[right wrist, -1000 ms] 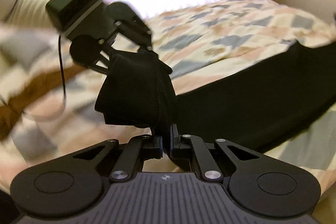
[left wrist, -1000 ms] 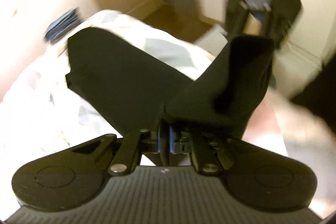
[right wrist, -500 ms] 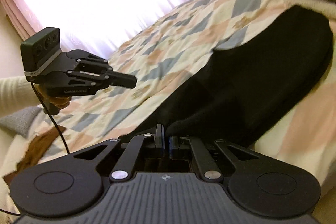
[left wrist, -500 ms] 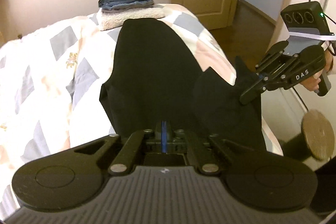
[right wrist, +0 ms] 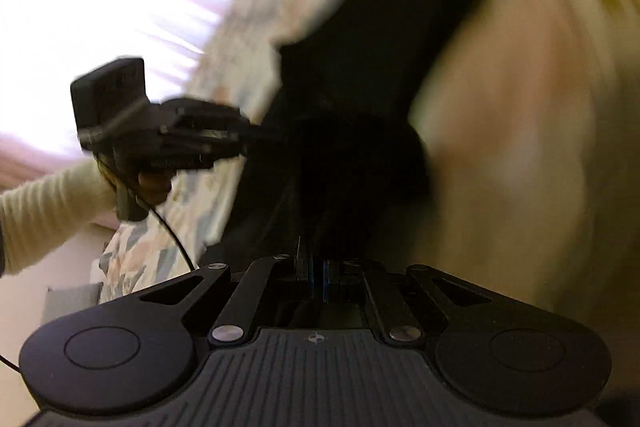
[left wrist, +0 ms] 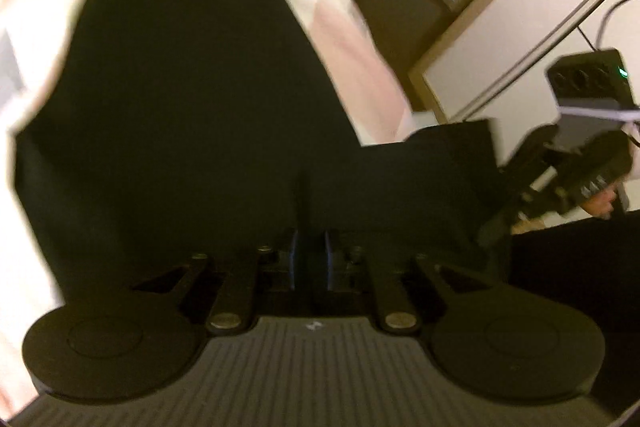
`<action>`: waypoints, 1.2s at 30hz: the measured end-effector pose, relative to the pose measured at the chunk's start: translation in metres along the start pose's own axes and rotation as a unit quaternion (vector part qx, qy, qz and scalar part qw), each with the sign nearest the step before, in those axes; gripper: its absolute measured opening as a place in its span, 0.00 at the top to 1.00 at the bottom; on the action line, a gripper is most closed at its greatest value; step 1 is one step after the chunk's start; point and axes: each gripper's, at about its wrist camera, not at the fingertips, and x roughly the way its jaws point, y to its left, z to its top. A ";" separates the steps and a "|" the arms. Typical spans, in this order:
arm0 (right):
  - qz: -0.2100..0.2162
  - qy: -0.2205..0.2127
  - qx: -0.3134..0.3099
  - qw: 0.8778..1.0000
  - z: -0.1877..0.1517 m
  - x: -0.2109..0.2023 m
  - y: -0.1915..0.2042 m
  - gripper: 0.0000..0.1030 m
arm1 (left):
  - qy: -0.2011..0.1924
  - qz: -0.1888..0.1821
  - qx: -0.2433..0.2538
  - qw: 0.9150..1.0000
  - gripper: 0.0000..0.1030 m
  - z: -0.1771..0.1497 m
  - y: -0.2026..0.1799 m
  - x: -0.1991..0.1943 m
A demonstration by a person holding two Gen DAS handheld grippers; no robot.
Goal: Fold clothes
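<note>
Two grippers: both at the near edge of one black garment spread on a bed.
Black garment [left wrist: 192,115]: lies flat along the patchwork bedspread, its far end rounded, its near edge running under both grippers; in the right wrist view [right wrist: 392,39] it runs up the frame as a long dark band with a bunched fold near the camera.
Bedspread [left wrist: 348,39]: pale squares of pink, cream and grey-blue, showing on both sides of the dark cloth.
Left gripper [left wrist: 310,259]: points steeply down onto the garment; its jaws are opening, a narrow gap showing between the blue pads, with dark cloth behind and under them. Whether the pads press on cloth is hard to tell in the blur; they look clear of it.
Right gripper [right wrist: 318,277]: jaws almost together, blue pads nearly touching, a fold of the black cloth rising from between them.
Right gripper from the left wrist view [left wrist: 496,231]: fingertips at the right corner of the garment's near edge, a hand on the handle behind it.
Left gripper from the right wrist view [right wrist: 272,135]: fingers level, tips against the bunched dark cloth.
Sleeve [right wrist: 52,211]: cream knit, on the arm that carries the left gripper.
Sharpness: both views are motion-blurred.
</note>
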 end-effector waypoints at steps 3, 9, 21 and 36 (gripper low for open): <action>-0.005 0.009 0.042 0.999 -0.004 0.003 -0.013 0.70 | 0.022 -0.009 -0.013 1.000 0.88 -0.001 0.006 0.022; -0.006 -0.024 0.067 0.997 0.013 -0.001 -0.020 0.33 | 0.019 -0.012 -0.020 1.000 0.88 -0.004 0.001 0.025; -0.041 -0.069 -0.008 0.997 0.045 0.017 0.011 0.84 | -0.049 0.020 -0.060 0.997 0.87 -0.006 -0.003 -0.002; 0.014 -0.045 -0.268 0.962 0.182 0.036 0.055 0.82 | -0.239 0.165 -0.178 0.940 0.65 -0.011 0.008 -0.112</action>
